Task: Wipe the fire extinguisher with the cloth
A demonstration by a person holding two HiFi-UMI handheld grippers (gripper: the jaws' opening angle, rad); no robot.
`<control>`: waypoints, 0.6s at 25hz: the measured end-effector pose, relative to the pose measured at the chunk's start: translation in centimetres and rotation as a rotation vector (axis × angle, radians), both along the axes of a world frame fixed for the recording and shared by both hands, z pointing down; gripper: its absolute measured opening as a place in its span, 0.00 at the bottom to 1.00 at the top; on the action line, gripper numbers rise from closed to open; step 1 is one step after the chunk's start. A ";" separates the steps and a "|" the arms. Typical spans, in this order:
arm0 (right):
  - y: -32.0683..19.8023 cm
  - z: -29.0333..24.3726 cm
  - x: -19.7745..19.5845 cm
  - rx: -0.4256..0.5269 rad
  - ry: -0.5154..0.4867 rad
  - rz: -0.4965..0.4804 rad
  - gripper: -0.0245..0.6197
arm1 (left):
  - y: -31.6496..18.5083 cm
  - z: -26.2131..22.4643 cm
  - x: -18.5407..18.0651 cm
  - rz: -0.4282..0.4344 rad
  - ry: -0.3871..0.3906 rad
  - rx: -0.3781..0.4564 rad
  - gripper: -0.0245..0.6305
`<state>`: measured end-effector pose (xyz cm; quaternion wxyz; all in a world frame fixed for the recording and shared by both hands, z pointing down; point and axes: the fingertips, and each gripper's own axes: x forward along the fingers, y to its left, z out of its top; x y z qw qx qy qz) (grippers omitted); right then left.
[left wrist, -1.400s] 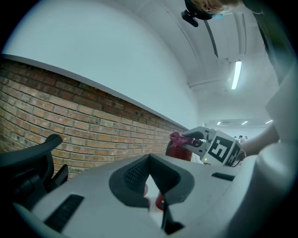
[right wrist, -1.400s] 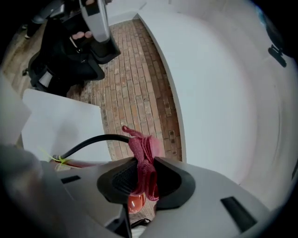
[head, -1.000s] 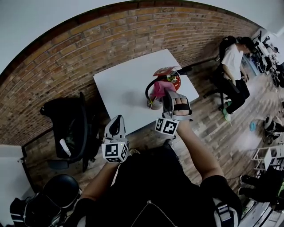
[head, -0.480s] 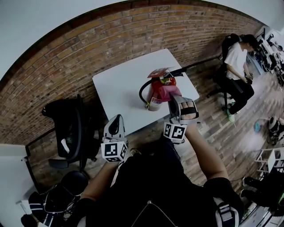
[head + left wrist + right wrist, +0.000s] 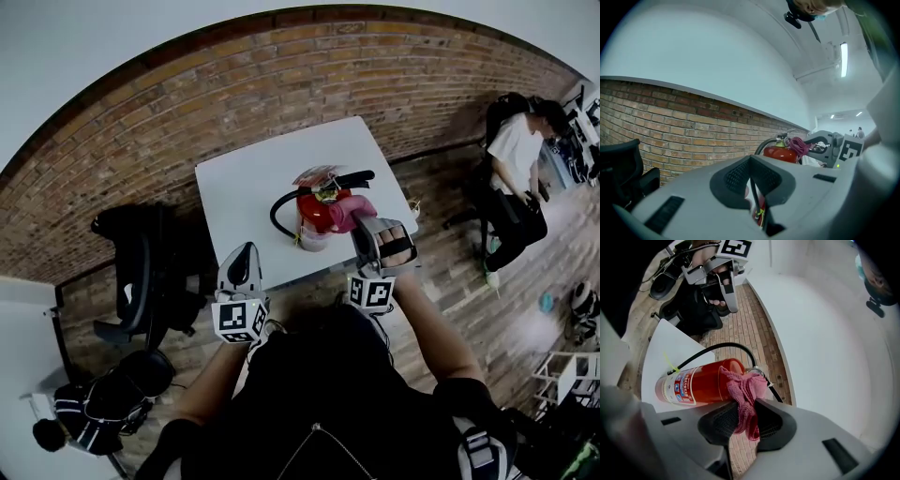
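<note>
The fire extinguisher (image 5: 313, 211) stood upright by the tabletop's (image 5: 244, 183) near edge. The right tool (image 5: 364, 223) pinched the pink cloth (image 5: 345, 212) against its upper right side. The left tool (image 5: 244, 258), closed on nothing, hung well apart. A hard sideways wipe could have tipped the unsteadied extinguisher.

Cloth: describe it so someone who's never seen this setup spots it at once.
A white table stands by the brick wall, with one red extinguisher upright near its front edge. The cloth is the pink rag pressed on the extinguisher's upper body, pinched in the right claw. It is the only soft, pink thing there.
</note>
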<state>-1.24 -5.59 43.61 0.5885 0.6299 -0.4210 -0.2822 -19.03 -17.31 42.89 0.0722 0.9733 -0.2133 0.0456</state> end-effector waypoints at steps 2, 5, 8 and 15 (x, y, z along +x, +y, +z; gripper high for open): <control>-0.1 0.1 1.3 0.010 -0.016 -0.037 0.20 | 0.5 -0.3 1.2 -0.032 -0.004 0.007 0.08; -0.3 0.2 3.2 0.023 -0.040 -0.070 0.20 | 0.8 -0.6 2.8 -0.071 -0.008 0.015 0.08; -1.0 0.1 4.5 0.032 -0.045 -0.107 0.20 | 0.9 -0.7 4.1 -0.114 -0.016 0.021 0.08; -2.0 0.6 6.0 0.045 -0.076 -0.160 0.20 | 1.8 -1.2 5.6 -0.223 -0.040 0.043 0.08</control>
